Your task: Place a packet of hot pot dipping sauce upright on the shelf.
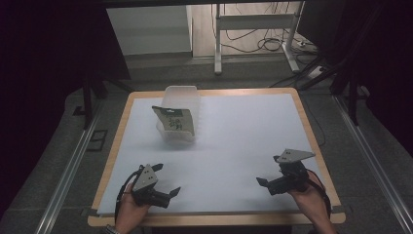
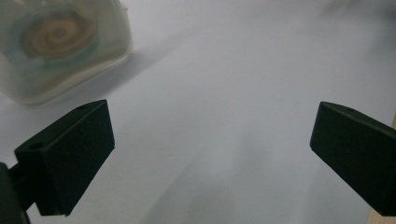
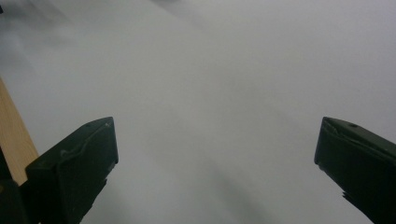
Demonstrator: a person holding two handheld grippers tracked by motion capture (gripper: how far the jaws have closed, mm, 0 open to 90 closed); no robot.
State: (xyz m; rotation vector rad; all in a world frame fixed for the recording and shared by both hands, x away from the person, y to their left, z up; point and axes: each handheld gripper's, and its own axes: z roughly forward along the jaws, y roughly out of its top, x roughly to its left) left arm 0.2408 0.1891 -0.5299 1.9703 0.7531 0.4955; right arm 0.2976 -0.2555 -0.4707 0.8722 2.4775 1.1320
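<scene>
A wooden-edged bench (image 1: 115, 146) covered with a white sheet (image 1: 243, 146) is carrying a clear plastic container (image 1: 182, 97) toward its far left part. A green-and-white packet (image 1: 174, 119) is sitting inside the container, leaning upright against its walls; what is printed on it is too small to read.

At the near edge, the person's left hand (image 1: 127, 207) is holding the left tongs (image 1: 163, 183) low over the sheet — their jaws are standing wide apart with nothing between them. In the left gripper view the left tongs (image 2: 212, 140) are pointing across bare white sheet, with the container (image 2: 60, 51) blurred at the upper left and a spiral pattern showing dimly through its wall.

The right hand (image 1: 308, 195) is holding the right tongs (image 1: 270, 183) near the bench's right front corner, well apart from the container. In the right gripper view the right tongs (image 3: 215, 154) are also spread wide and gripping nothing — only white sheet is lying between the jaws, and a strip of the wooden bench edge (image 3: 14, 135) is showing at the left
</scene>
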